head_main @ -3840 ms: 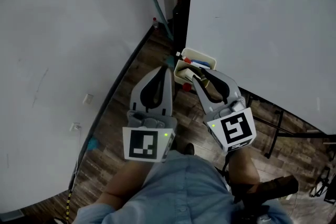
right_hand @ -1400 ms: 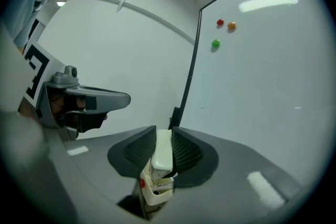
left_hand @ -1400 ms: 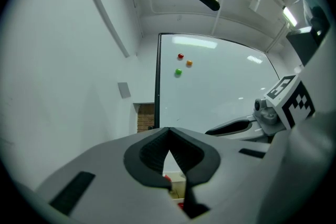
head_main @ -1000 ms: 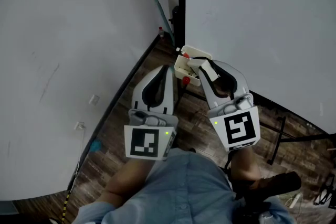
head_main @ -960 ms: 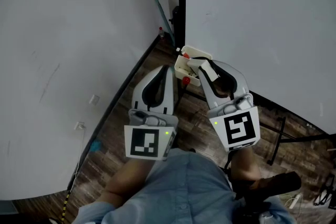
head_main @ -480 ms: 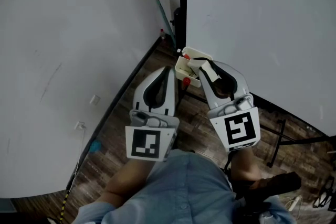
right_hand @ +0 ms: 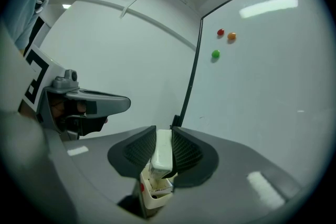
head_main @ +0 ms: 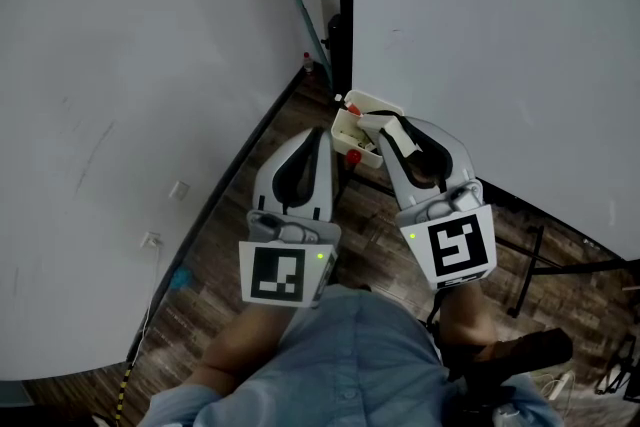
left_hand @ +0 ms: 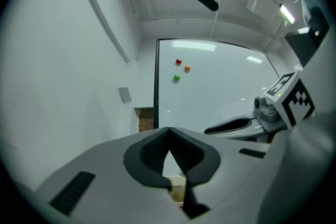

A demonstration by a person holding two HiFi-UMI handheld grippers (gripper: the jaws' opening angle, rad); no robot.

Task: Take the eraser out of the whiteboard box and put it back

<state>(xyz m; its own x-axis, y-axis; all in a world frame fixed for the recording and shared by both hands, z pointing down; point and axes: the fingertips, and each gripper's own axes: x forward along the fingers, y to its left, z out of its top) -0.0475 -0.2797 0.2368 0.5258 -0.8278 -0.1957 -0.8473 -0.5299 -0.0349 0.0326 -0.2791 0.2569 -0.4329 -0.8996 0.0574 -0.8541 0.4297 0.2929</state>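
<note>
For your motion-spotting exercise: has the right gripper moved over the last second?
No. The right gripper stays put against the whiteboard box, shut on the eraser.

Head cam looks steeply down, gripper cams fwd along jaws; all see whiteboard box [head_main: 370,100]

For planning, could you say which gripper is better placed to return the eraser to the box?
Right: the right gripper holds the eraser above the box; the left gripper is shut and empty.
</note>
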